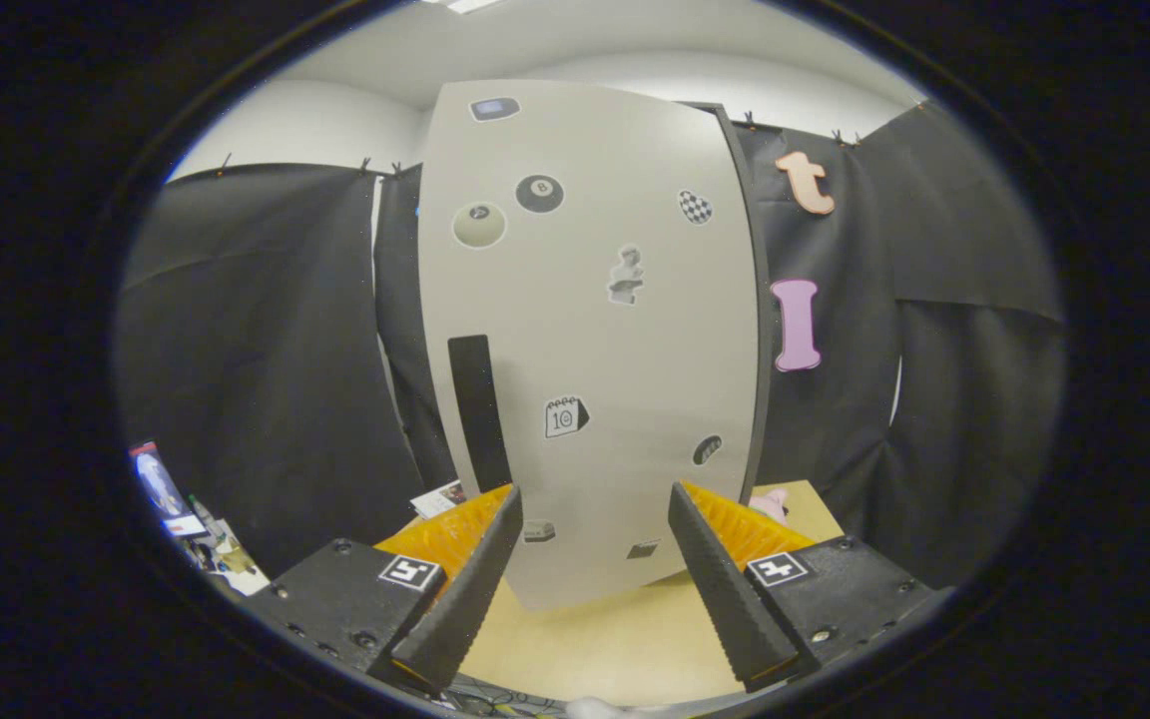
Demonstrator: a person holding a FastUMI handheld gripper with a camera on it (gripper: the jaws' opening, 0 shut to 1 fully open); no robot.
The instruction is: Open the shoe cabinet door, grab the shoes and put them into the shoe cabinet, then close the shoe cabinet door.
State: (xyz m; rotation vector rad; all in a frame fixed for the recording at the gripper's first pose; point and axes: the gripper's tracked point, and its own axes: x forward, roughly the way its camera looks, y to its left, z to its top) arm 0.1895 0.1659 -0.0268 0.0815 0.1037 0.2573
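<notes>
Gripper [595, 514]: fingers spread wide apart, holding nothing, with bare table showing between them.

Shoe cabinet door [585, 330]: pale grey panel, standing upright just ahead of the fingertips and rising well above them. Whether it is shut or ajar cannot be told from here. A dark edge of the cabinet [757, 330] shows along its right side.

Handle [478, 409]: long black vertical strip near the door's left edge, its lower end just above the left fingertip.

Stickers on the door: a black billiard ball [540, 193], a cream ball [479, 225], a checkered heart [695, 207], a small bust [625, 275], a calendar tag [565, 416], plus a few smaller ones lower down.

Table [625, 639]: light wood top; the cabinet stands on it, beyond the fingers.

Pink object [770, 502]: small, on the table just right of the cabinet, mostly hidden behind the right finger; too little shows to name it.

Clutter [186, 509]: papers and small items low at the far left, beside the black cloth.
</notes>
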